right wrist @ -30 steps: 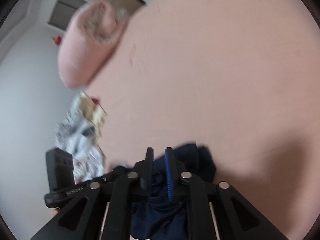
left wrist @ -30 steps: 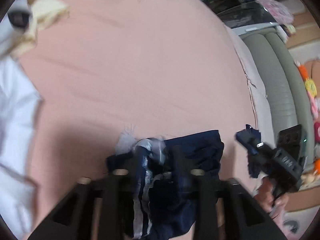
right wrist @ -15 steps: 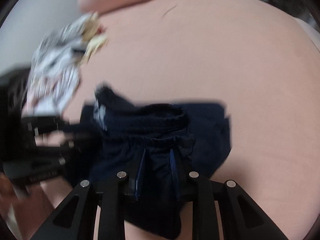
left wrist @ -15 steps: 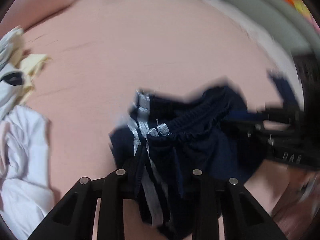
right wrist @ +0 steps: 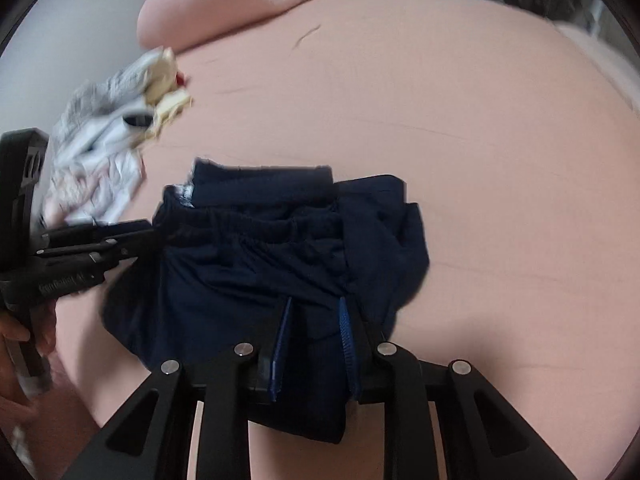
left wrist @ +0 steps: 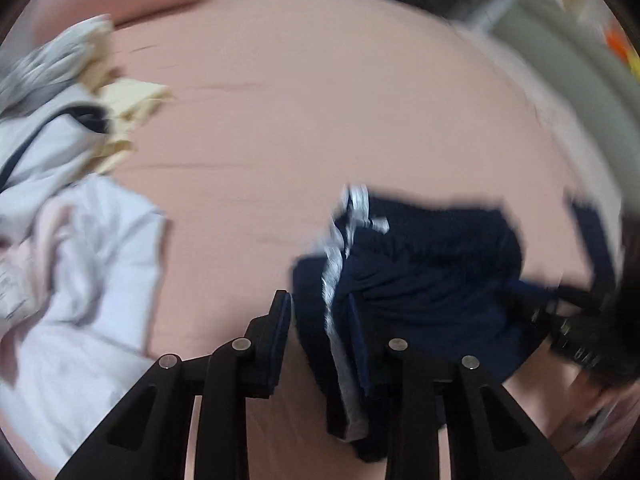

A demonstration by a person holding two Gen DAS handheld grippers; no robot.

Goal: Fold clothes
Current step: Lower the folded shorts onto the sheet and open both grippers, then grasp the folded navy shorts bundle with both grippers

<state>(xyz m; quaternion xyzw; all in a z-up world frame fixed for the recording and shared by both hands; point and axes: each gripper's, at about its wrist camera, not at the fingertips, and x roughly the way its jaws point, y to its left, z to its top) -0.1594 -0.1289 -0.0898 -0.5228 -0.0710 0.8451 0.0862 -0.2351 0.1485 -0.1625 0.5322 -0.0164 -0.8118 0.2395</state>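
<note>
Left wrist view: the left gripper (left wrist: 318, 316) is opening its jaws slightly; the navy shorts (left wrist: 424, 272) hang between them, pad contact apparently partial, blurred. Right wrist view: the right gripper (right wrist: 314, 332), narrowly parted, clamps the shorts' waistband (right wrist: 256, 220) directly ahead, above the pink bedsheet (right wrist: 460, 120).

Two wrist views, steeply down, sharing bed (left wrist: 320, 120)
</note>
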